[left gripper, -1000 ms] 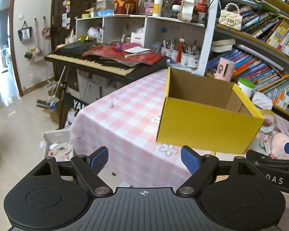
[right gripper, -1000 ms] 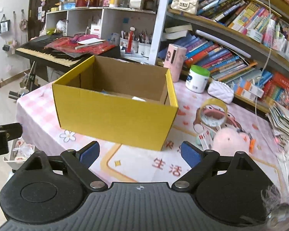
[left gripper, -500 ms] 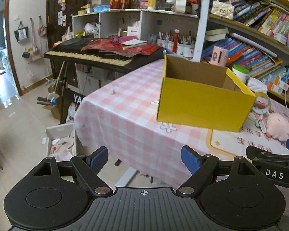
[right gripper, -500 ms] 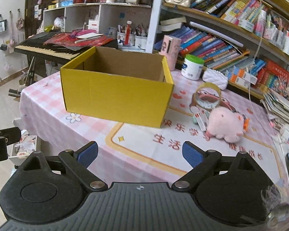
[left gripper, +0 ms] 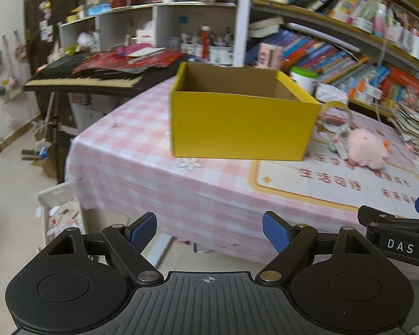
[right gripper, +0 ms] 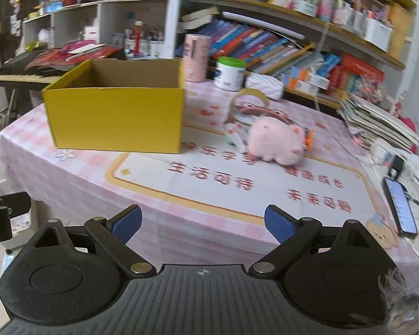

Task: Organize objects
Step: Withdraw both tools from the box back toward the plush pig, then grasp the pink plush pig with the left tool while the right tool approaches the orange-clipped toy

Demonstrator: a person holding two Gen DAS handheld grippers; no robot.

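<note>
An open yellow cardboard box (left gripper: 240, 124) (right gripper: 117, 118) stands on the pink checked table (left gripper: 142, 167) (right gripper: 69, 176). To its right lie a pink plush toy (left gripper: 367, 150) (right gripper: 276, 142), a tape roll (left gripper: 335, 115) (right gripper: 250, 103) and a small tube (right gripper: 234, 138). My left gripper (left gripper: 209, 230) is open and empty, back from the table's near edge. My right gripper (right gripper: 202, 223) is open and empty over the near edge, and its side shows in the left wrist view (left gripper: 399, 240).
A white jar with a green lid (right gripper: 229, 74), a pink canister (right gripper: 195, 57) and a white pouch (right gripper: 264, 85) stand behind the box. A phone (right gripper: 400, 205) and stacked papers (right gripper: 377, 122) lie at the right. Bookshelves (right gripper: 279, 42) back the table; a keyboard piano (left gripper: 92, 76) stands left.
Both grippers have drawn back from the table and swung right. The box looks smaller and farther, and the toy and phone have come into view. Both stay open.
</note>
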